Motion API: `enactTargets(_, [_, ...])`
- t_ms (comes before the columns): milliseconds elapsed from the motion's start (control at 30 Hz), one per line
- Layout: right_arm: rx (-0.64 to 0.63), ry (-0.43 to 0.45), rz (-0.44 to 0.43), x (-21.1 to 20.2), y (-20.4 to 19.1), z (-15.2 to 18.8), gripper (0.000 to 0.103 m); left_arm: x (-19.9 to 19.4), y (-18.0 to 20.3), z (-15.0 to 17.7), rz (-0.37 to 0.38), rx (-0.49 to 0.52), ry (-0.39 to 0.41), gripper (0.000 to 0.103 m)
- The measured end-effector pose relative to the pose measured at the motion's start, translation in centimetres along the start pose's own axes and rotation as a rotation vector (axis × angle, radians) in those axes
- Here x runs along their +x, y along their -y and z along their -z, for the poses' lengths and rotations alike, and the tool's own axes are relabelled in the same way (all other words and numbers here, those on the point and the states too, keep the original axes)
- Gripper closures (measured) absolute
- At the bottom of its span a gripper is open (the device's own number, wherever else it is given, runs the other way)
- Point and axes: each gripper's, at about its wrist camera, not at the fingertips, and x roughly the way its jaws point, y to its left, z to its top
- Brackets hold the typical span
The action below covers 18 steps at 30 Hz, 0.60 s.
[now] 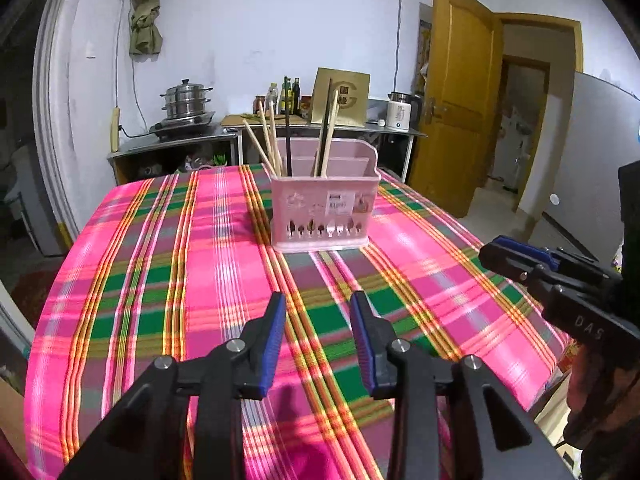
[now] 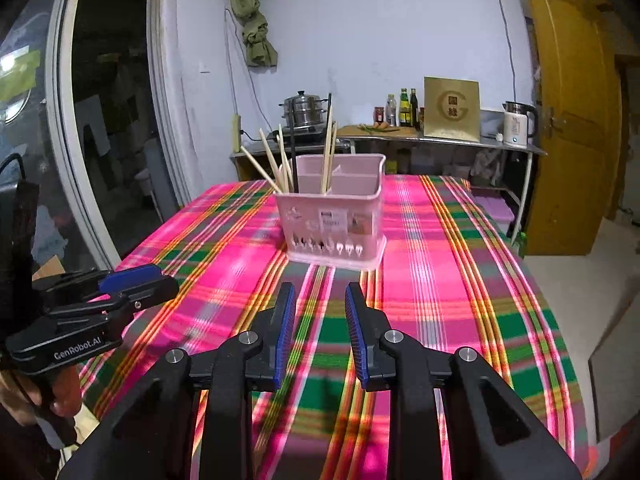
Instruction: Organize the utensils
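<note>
A pink plastic utensil holder [image 1: 324, 208] [image 2: 334, 220] stands upright on the plaid tablecloth [image 1: 160, 260] [image 2: 460, 260], toward the far side. Several pale wooden chopsticks [image 1: 268, 140] [image 2: 276, 160] and a dark one lean in its left compartment; a few more chopsticks [image 1: 329, 132] [image 2: 328, 148] stand in the middle one. My left gripper [image 1: 319, 296] hangs open over the cloth, short of the holder, nothing between its blue pads. My right gripper [image 2: 319, 286] is likewise open and empty. Each gripper shows in the other's view, the right gripper [image 1: 500, 248] and the left gripper [image 2: 144, 276].
Behind the table runs a metal counter with a steamer pot [image 1: 186, 100], bottles [image 2: 406, 108], a gold box [image 2: 451, 108] and a white kettle [image 1: 400, 114]. A yellow wooden door [image 1: 456, 92] stands open at right. The table's edges fall away on the left and right.
</note>
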Motion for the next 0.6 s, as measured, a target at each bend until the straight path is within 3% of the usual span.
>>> enactTargets(300, [-0.004,-0.023,0.044,-1.5,-0.2,3.2,0.076,-1.4,1.1,3.2,-0.011,-0.011,0.007,0.068])
enactTargets(600, [-0.008,-0.025,0.054,-2.4,-0.6,4.3,0.076,-2.0,1.3,4.4,-0.015,-0.031,0.015,0.068])
